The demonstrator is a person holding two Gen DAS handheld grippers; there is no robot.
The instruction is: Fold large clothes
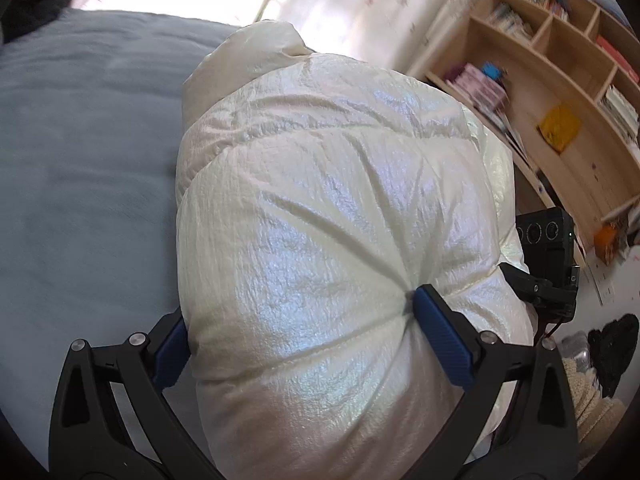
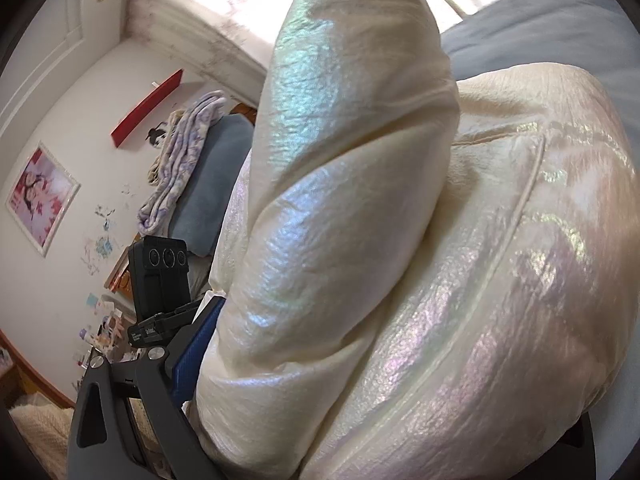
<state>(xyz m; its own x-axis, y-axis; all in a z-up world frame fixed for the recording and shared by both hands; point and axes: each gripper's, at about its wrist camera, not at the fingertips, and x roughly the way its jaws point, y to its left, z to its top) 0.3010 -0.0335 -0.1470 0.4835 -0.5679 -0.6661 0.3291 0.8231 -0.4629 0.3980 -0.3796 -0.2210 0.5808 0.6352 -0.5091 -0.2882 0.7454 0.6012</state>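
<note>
A large cream-white puffer jacket (image 1: pixel 340 208) with a pearly sheen fills the left wrist view, bunched up over the blue-grey bed (image 1: pixel 80 140). My left gripper (image 1: pixel 304 328) is shut on a thick fold of the jacket, its blue pads (image 1: pixel 440 340) pressing into the padding from both sides. In the right wrist view the same jacket (image 2: pixel 400 240) fills the frame. My right gripper (image 2: pixel 320 380) grips another bulky fold; only its left blue pad (image 2: pixel 196 352) shows, the other finger is hidden by fabric.
A wooden bookshelf (image 1: pixel 560 80) with books stands right of the bed. The other gripper's camera (image 1: pixel 548 248) shows behind the jacket. A pillow and folded blanket (image 2: pixel 188 160) lie at the bed's head by a white wall. Clutter lies on the floor (image 1: pixel 600 344).
</note>
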